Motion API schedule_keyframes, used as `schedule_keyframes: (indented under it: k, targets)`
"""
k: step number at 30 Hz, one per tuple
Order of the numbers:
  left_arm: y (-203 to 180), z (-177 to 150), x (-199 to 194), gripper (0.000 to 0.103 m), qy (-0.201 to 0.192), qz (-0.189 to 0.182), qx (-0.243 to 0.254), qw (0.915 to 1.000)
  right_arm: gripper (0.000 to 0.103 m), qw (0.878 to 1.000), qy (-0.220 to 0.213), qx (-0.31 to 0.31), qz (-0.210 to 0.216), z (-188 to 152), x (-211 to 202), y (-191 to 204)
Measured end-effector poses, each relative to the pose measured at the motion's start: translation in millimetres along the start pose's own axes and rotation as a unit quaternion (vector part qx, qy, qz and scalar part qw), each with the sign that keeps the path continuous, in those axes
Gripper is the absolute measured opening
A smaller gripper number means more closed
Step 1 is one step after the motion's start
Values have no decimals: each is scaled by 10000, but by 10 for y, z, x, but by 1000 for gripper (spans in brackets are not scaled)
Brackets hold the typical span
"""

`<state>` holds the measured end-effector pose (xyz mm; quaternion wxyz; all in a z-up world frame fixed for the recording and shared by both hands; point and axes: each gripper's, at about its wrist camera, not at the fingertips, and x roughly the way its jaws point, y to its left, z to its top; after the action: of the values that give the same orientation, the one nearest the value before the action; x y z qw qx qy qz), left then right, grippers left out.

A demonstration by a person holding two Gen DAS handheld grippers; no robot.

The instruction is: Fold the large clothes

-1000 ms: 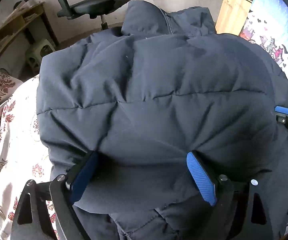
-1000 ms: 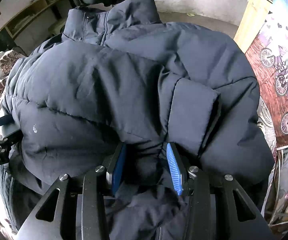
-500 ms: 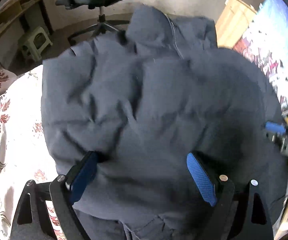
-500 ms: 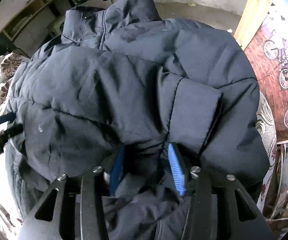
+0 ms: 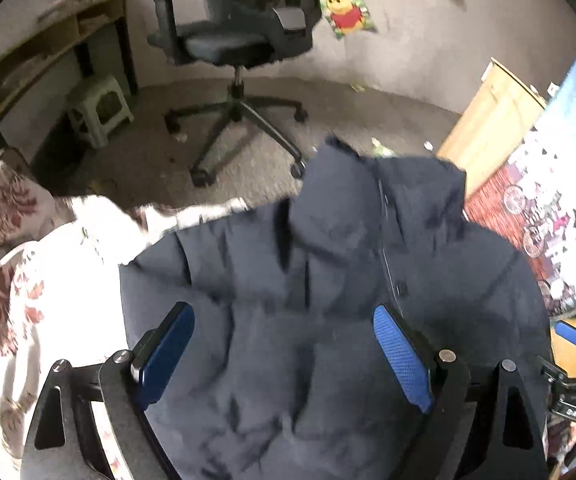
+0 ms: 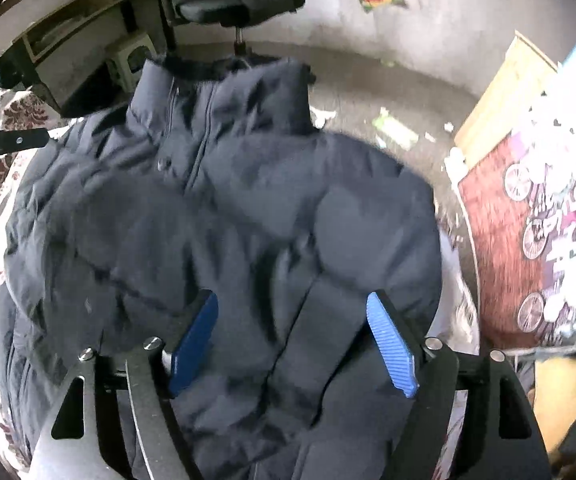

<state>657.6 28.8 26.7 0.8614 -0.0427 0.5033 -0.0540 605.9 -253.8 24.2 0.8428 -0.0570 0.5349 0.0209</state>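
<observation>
A dark navy padded jacket (image 5: 328, 300) lies folded on a white bedsheet with red floral print (image 5: 48, 280), its collar and zipper at the far end. It also fills the right wrist view (image 6: 228, 220), with a sleeve cuff (image 6: 324, 332) lying on top near my fingers. My left gripper (image 5: 284, 356) is open above the jacket's near part, blue pads spread wide. My right gripper (image 6: 292, 344) is open too, jaws spread over the cuff and holding nothing. The right gripper's blue tip shows at the left wrist view's right edge (image 5: 568, 332).
A black office chair (image 5: 244, 44) stands on the floor beyond the bed. A wooden desk (image 5: 48, 52) and a small stool (image 5: 100, 108) are at far left. A wooden board (image 5: 492, 128) and a patterned wall hanging (image 5: 560, 200) are at right.
My right gripper has opened and let go of the jacket fold it was pinching. Both grippers have lifted and tilted up, so the chair and floor now show beyond the jacket.
</observation>
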Motion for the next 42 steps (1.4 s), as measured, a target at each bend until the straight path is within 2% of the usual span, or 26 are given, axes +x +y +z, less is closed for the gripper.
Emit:
schedule_keyframes:
  k: [5,8,10,13,19,21,22,24,25,26,27,31,37,42]
  targets:
    - [25,287,146,91,-57,-98,-498,9987,74,9960,-369,701,422,350,24,-164]
    - [-28,468,249,91,-173,-224,-697,9972,74,9910,-580,1021,649,421,0,-276]
    - [-103,573,352,91,-194,-120,-730,9971,74,9878,-748,1107,804,435,1,-325]
    - [-249,711,508,91,-239,220,-697,9970,74,9827,-919,1285,969,572,124,-404]
    - [-359,921,764,89,-260,486,-819,9951,73,9581,-1338,2077,1449,992,547,-511]
    - [-347,956,839,78,-286,543,-830,9947,71,9548,-1367,2216,1438,1087,700,-452]
    - [-346,970,874,73,-275,546,-856,9945,67,9532,-1367,2265,1463,1110,755,-420]
    - [-304,969,980,46,-203,361,-992,9942,65,9511,-1427,2284,1514,1095,803,-336]
    - [-275,960,1030,36,-174,152,-1094,9937,64,9514,-1473,2228,1531,1068,811,-290]
    - [-265,942,1052,14,-161,3,-1158,9931,64,9529,-1483,2161,1525,1042,825,-242]
    - [-247,913,1076,8,-154,-210,-1262,9917,64,9532,-1481,2135,1544,1026,835,-226]
    - [-302,823,952,6,-344,-290,-959,9944,64,9556,-1445,2072,1518,993,864,-200]
    - [-277,583,554,5,-520,-699,-352,9956,64,9552,-1387,2163,1466,1147,846,-274]
    - [-183,289,283,5,-559,-905,151,9942,63,9723,-1213,1655,1121,1278,840,-113]
